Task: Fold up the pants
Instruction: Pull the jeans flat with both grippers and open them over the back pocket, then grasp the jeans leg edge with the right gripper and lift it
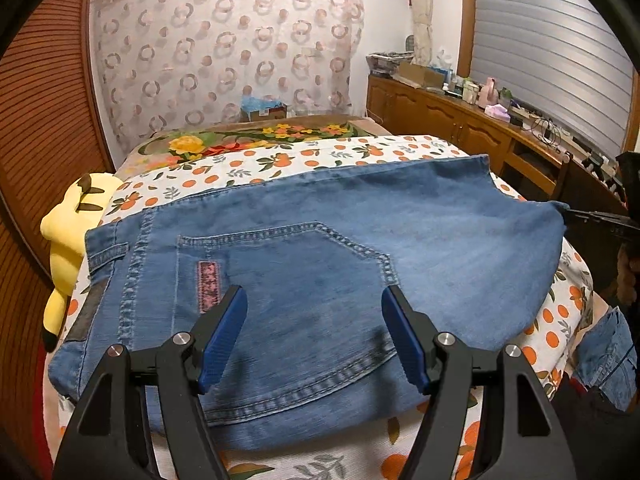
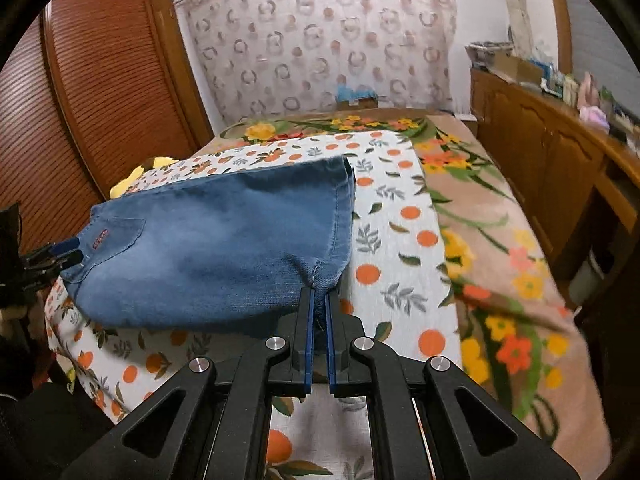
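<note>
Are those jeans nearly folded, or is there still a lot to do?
Partway, it seems. The jeans already lie doubled on the orange-print sheet, back pocket up. In hand: the right gripper is shut on the near corner at the leg end, lifting it slightly. The left gripper hangs open above the pocket, holding nothing. Left: probably one more fold toward the waistband.

A bed (image 2: 500, 240) carries a floral blanket (image 2: 480, 208), with a white orange-print sheet (image 2: 392, 216) spread over its near part. On the sheet lie folded denim pants (image 1: 320, 264) (back pocket facing up). A yellow plush toy (image 1: 68, 236) sits at the bed's left edge.
</note>
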